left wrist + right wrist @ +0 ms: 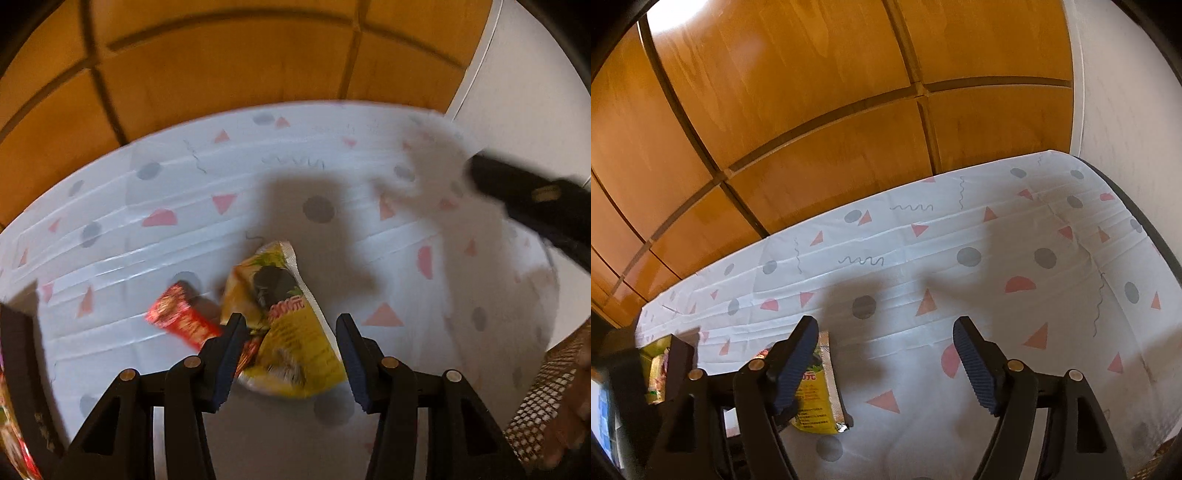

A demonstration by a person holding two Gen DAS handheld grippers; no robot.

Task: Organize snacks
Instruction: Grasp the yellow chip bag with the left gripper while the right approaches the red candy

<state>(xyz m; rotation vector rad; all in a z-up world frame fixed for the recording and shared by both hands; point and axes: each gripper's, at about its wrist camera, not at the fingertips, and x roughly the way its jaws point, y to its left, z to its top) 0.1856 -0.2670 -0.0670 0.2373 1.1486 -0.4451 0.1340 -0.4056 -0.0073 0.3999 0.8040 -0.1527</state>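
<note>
A yellow snack packet with a dark picture and red print lies on the patterned tablecloth. It shows between the fingers of my left gripper, which hangs open over it and points steeply down. Whether the pads touch the packet I cannot tell. A red packet lies just left of the yellow one, partly under it. In the right wrist view the same yellow packet lies flat behind the left finger of my right gripper, which is open with only cloth between its fingers.
A black holder with more packets stands at the left edge of the table. A mesh basket shows at the lower right of the left wrist view. Wooden panels back the table; a white wall is on the right.
</note>
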